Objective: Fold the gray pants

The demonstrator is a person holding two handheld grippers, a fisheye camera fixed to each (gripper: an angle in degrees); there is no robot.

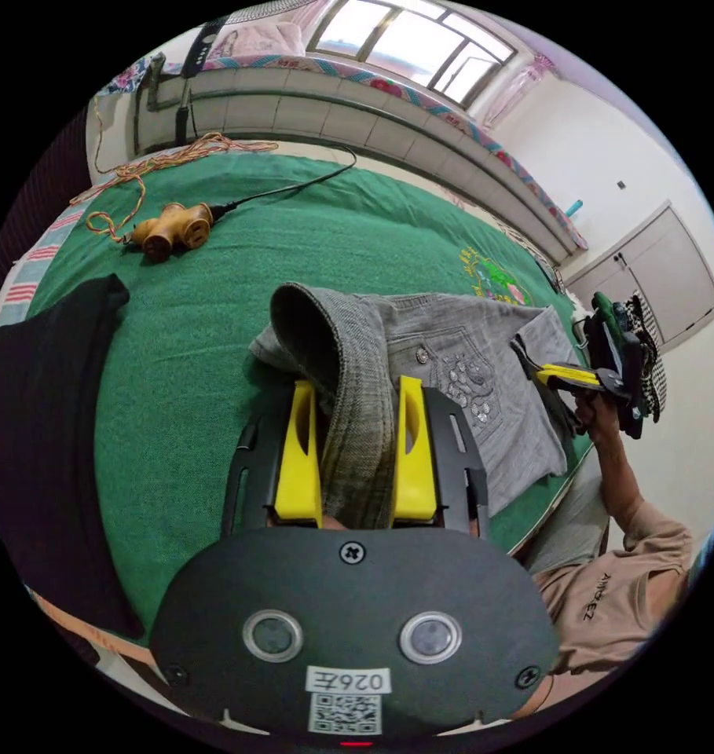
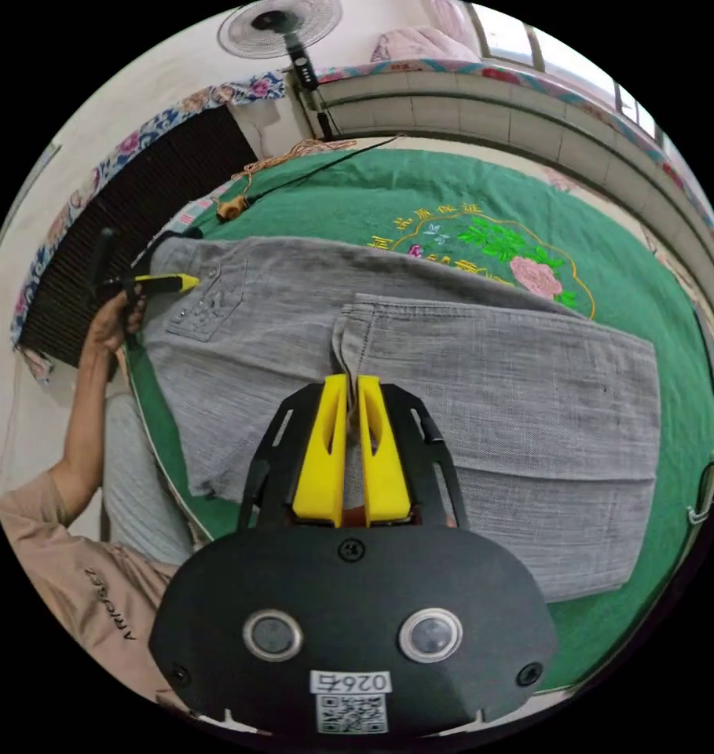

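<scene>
In the left gripper view, the gray pants (image 1: pixel 466 385) lie on a green blanket (image 1: pixel 215 330) that covers the bed, and the left gripper (image 1: pixel 355 393) has its two yellow jaws pressed on either side of a raised fold of the waistband end, the cloth standing up in a loop above the jaws. Beyond the pants, near the far edge of the blanket, sits a wooden multi-plug adapter (image 1: pixel 172 228) with a black cord and a tangle of orange string beside it. A black garment (image 1: pixel 46 440) lies on the blanket well apart from the pants. At the pants' other end, the right gripper (image 1: pixel 529 365) nips the cloth, held by a person's hand (image 1: pixel 600 416). In the right gripper view, the pants stretch flat across the blanket with one leg folded over, just below the blanket's embroidered flowers (image 2: pixel 514 259). The right gripper (image 2: pixel 350 385) has its jaws nearly together, clamped on a seam edge of the pants.
</scene>
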